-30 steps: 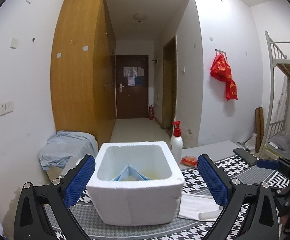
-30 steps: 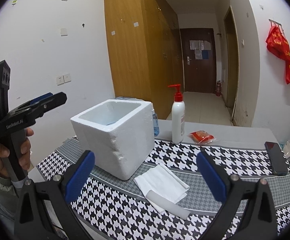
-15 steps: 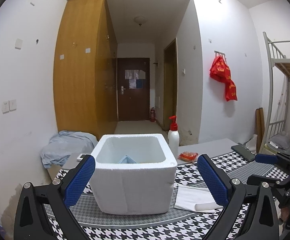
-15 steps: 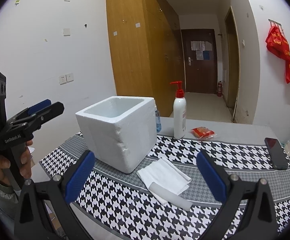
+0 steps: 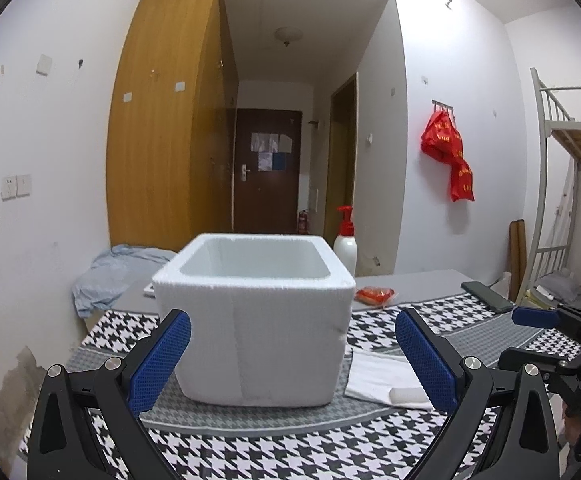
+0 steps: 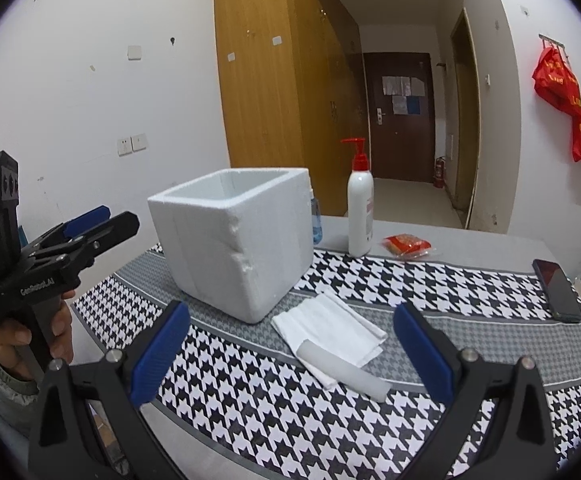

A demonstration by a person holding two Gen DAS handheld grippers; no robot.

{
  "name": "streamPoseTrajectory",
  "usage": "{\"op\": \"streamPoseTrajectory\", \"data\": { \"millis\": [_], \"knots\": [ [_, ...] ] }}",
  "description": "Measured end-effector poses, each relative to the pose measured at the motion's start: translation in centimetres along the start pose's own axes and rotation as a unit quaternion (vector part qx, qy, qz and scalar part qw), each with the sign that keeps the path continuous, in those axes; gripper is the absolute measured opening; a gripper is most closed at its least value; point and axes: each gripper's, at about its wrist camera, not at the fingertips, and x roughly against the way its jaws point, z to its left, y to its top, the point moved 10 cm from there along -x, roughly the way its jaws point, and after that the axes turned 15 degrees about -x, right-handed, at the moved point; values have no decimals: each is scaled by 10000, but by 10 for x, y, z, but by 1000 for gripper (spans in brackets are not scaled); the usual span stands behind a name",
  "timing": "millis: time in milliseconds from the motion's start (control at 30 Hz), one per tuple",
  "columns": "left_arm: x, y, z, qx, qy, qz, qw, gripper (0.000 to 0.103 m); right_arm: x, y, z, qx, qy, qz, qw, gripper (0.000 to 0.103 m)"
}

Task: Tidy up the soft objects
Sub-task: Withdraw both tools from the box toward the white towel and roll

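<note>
Beside the foam box on the surface lies a folded white cloth, judged limp and light, best pinched at a folded edge; right gripper and left gripper both wide, empty.
</note>
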Motion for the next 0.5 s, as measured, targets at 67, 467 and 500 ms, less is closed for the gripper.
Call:
{"op": "streamPoseTrajectory", "data": {
  "millis": [67,467,500],
  "knots": [
    [-2,-6,-3,-3,-64,51,10000,102,-4,-4,-1,-1,1,57,10000,103],
    [-12,-23,-11,-16,-153,265,9995,102,-18,-13,-15,-90,-82,202,9997,103],
    [-12,-23,-13,-19,-176,261,9995,102,-19,-13,-17,-80,-98,211,9997,103]
  ]
}}
